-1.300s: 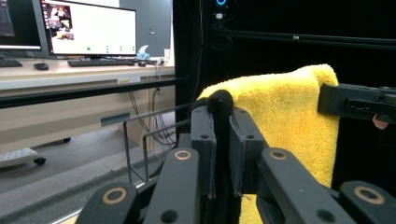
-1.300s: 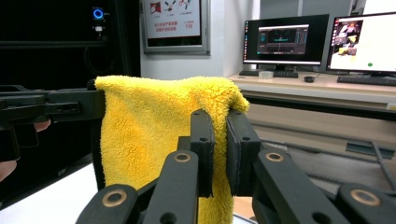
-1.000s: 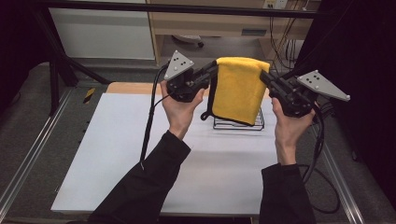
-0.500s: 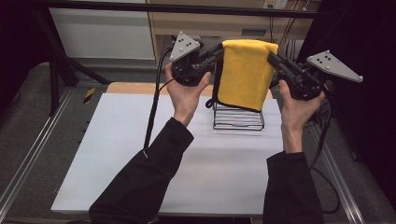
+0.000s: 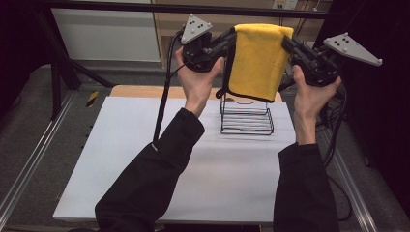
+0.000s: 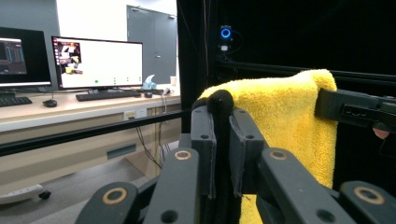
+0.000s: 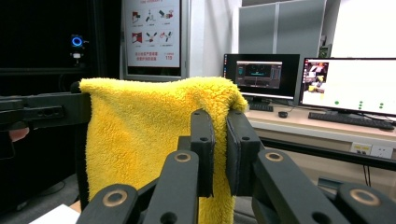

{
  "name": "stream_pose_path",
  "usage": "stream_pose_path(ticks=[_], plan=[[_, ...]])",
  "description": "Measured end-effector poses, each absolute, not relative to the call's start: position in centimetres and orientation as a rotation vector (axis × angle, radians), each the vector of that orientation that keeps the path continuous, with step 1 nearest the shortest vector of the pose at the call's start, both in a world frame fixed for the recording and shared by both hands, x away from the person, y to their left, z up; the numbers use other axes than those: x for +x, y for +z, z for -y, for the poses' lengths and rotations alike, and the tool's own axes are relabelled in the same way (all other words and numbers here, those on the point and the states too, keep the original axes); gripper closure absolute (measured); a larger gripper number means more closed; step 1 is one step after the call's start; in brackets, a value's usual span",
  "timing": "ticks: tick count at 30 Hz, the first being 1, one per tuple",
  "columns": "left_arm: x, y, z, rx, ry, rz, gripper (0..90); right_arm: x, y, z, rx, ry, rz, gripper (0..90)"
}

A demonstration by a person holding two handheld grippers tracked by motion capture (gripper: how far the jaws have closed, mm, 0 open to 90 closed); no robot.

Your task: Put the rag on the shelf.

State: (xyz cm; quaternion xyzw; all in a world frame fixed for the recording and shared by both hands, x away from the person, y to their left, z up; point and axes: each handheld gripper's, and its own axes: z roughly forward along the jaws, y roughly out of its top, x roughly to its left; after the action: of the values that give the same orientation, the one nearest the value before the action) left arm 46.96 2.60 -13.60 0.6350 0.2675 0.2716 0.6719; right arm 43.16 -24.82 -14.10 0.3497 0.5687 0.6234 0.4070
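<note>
High view, white table (image 5: 121, 159), black wire rack (image 5: 246, 118)

White table (image 5: 121, 159) w/ wire rack on it.
Black wire rack (image 5: 246, 118) stands upright at far right of tabletop, near back edge; wood strip (image 5: 140, 91) along the back; rest of surface bare white.

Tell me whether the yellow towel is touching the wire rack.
Apart. The high view shows the yellow towel held up by both grippers, its bottom edge hanging above the wire rack.
</note>
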Motion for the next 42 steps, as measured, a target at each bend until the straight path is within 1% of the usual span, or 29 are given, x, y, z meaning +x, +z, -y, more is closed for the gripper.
stream_pose_path(ticks=[15, 26, 35, 42], plan=[[49.3, -11.6, -1.7, 1.431, 0.663, -0.620, 81.2, 46.2, -12.5, 25.3, 0.890, 1.575, -1.414, 83.0], [52.1, -12.1, -1.7, 1.420, 0.676, -0.633, 81.1, 48.8, -11.9, 24.9, 0.881, 1.528, -1.433, 83.0], [53.4, -13.4, -2.1, 1.456, 0.736, -0.612, 81.1, 50.7, -13.1, 24.8, 0.876, 1.543, -1.463, 82.8], [53.4, -14.9, -1.6, 1.494, 0.727, -0.589, 81.1, 51.3, -14.8, 25.6, 0.872, 1.545, -1.482, 82.9]])
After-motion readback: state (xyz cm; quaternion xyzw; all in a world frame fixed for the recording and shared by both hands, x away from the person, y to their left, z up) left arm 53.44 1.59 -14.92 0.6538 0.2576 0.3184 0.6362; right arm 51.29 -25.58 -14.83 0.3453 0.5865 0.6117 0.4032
